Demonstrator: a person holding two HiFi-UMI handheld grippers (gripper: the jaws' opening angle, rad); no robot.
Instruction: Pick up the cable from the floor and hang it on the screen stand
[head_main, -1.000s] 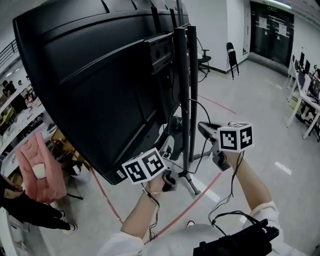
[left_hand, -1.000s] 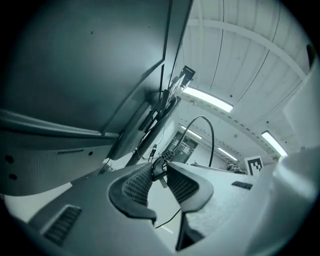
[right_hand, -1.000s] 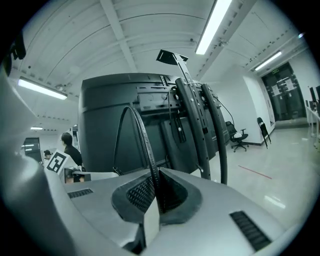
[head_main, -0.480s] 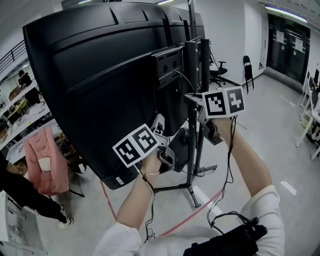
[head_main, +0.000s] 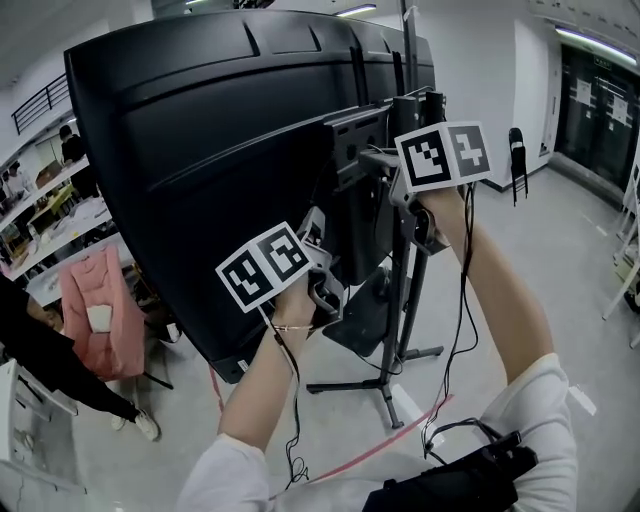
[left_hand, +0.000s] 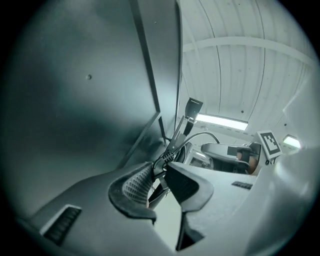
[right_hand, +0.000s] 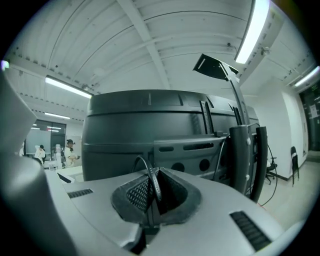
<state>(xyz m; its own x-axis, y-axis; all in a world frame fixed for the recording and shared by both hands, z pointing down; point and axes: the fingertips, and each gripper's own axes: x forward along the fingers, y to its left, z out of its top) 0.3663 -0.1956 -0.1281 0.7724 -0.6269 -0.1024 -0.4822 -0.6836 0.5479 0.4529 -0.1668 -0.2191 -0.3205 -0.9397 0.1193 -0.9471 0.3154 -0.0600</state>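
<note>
Cable (right_hand: 153, 181) is off the floor and up behind the screen (head_main: 200, 140), near the stand (head_main: 405, 300) on the right. Both grippers hold it. The right gripper (right_hand: 151, 195) is closed tight on a thin run of it, and the left gripper (left_hand: 159, 176) pinches another part between its half-closed jaws. Picking up looks done. What is left, I judge, is to lay it over the stand and let go.

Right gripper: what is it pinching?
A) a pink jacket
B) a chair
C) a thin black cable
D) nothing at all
C: in the right gripper view, the right gripper is shut on a thin black cable, which loops up from between its pads.
</note>
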